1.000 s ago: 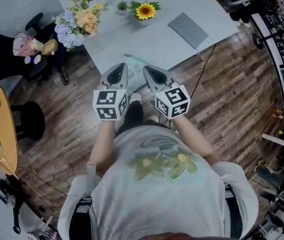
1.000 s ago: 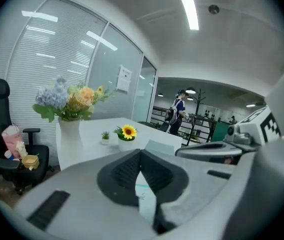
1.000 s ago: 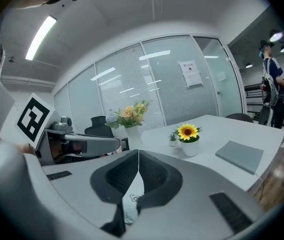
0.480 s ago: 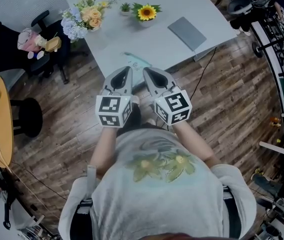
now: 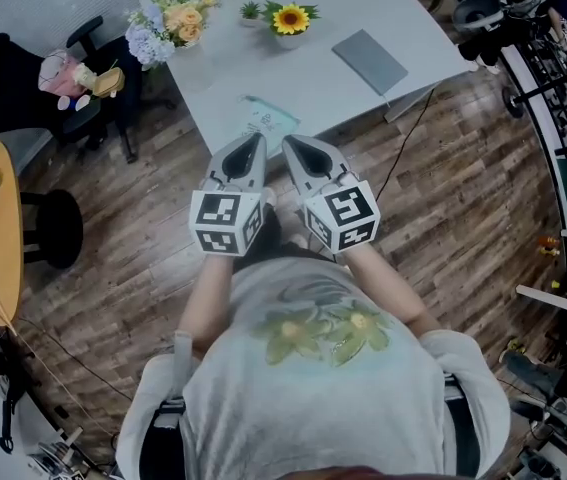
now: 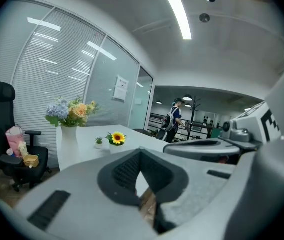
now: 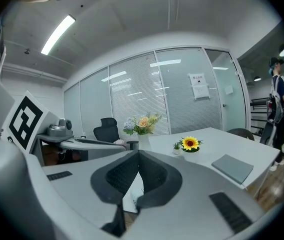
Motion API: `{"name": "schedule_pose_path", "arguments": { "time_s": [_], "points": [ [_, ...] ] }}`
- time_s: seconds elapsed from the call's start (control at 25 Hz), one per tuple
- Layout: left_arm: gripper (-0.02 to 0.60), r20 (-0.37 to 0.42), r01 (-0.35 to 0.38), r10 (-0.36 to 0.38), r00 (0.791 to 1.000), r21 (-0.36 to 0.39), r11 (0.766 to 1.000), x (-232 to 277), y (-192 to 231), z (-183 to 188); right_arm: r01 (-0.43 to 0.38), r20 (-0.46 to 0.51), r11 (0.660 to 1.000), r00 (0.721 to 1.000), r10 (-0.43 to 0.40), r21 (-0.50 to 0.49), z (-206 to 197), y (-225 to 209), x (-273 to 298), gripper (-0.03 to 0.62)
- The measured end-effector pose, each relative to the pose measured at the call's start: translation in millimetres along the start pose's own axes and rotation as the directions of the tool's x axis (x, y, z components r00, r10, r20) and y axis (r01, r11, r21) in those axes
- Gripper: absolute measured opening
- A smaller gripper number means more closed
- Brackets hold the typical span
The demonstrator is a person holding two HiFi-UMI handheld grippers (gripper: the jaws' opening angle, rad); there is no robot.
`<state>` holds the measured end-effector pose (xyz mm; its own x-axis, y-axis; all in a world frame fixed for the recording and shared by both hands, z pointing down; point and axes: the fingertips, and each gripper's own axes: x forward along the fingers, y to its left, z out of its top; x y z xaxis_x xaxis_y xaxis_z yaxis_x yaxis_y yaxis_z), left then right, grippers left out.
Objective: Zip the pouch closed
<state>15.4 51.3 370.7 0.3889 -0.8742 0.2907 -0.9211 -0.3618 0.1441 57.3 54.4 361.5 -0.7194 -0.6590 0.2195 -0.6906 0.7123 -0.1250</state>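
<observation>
A: Head view first: where is the pouch point(image 5: 267, 120)?
B: Flat on the table point(image 5: 303, 78), near the edge closest to the person. The left gripper point(image 5: 250, 140) and right gripper point(image 5: 292, 142) hang side by side just short of that edge, over the floor, touching nothing.
A: And the left gripper view?
B: Jaws pressed together, nothing between them. It looks across the tabletop towards a sunflower point(image 6: 115, 138).
A: The right gripper view?
B: The same: jaws together and empty, with a grey book point(image 7: 233, 167) further along the table.
A: What could spoil it?
B: My guess is that while both are shut, neither can take the zip or pin the fabric. The pouch also lies loose by the edge, so a one-sided tug could drag it off or bunch it.
</observation>
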Motion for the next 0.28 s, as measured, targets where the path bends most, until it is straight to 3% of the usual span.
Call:
{"name": "schedule_pose_path", "arguments": {
  "time_s": [0.28],
  "points": [
    [0.003,-0.003,-0.005,0.005,1.000,-0.001,1.000,-11,-8,-4,0.005,-0.003,1.000,1.000,-0.005,0.008,-4,3,-15,0.017]
  ]
}}
